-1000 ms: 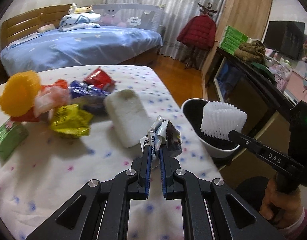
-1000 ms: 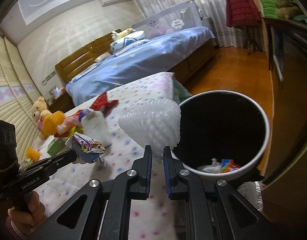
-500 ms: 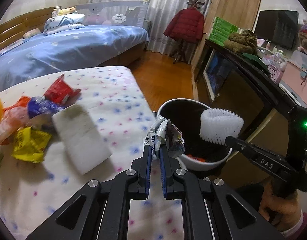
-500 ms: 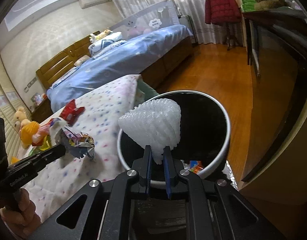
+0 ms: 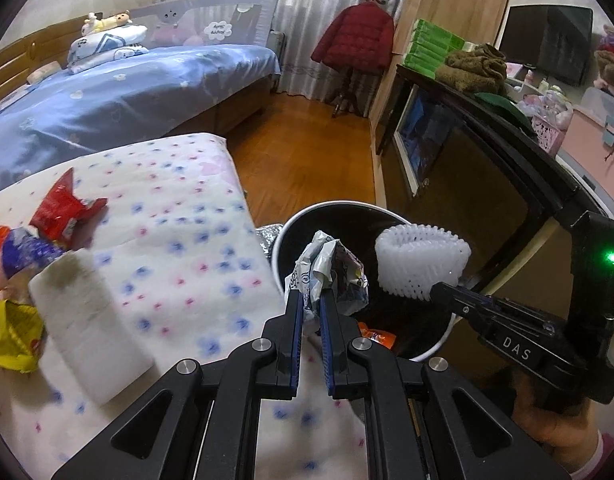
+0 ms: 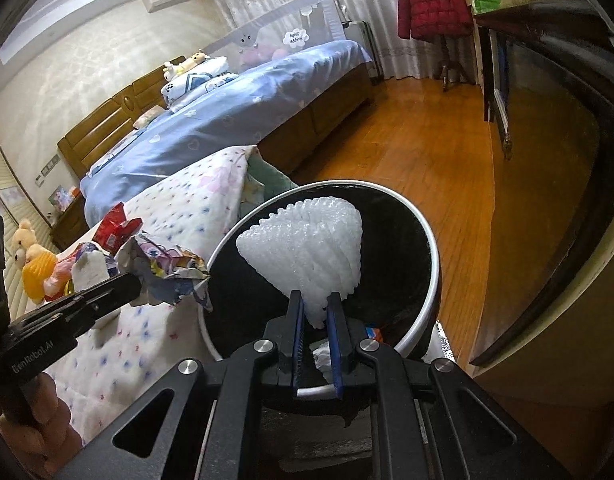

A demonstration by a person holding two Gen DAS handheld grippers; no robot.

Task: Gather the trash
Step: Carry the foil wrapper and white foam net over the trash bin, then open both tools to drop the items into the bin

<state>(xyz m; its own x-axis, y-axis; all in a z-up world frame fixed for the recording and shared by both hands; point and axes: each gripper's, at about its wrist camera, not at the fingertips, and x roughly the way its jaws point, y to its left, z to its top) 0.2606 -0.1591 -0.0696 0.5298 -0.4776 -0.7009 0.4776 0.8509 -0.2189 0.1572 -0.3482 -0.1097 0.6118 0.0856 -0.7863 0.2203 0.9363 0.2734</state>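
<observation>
Bedroom clutter frames the job: a blue bed (image 5: pixel 127 92) at the back, wood floor (image 6: pixel 427 152), and nearer, a surface (image 5: pixel 179 208) under a white cloth dotted with small flowers. A round bin (image 5: pixel 443 338) with a pale rim and dark inside stands just off its corner.

Both hands are loaded and poised at the bin. The left hand-held gripper (image 5: pixel 310 306) is clenched on a crumpled wrapper (image 5: pixel 331 276), which hangs over the near-left part of the bin's mouth. The right hand-held gripper (image 6: pixel 315 312) is clenched on a white foam net (image 6: pixel 307 256), held above the bin's opening. Neither piece has been let go yet.

Some trash is already in: an orange scrap (image 5: pixel 375 336) and pale bits lie at the bottom of the bin, so I judge the collecting is well under way rather than just begun.

Plenty is left. On the surface, well apart from the bin, lie a red packet (image 5: pixel 61 210), a blue-purple packet (image 5: pixel 23 252), a yellow packet (image 5: pixel 11 336) and a white block (image 5: pixel 87 324) that looks like foam or folded tissue. More bright wrappers crowd the left edge, too cut off to count. Whether the plush toys (image 6: pixel 33 258) belong with the trash I cannot tell; most likely they stay.

By my reading, the two held pieces need dropping, then several more trips back to the pile.
</observation>
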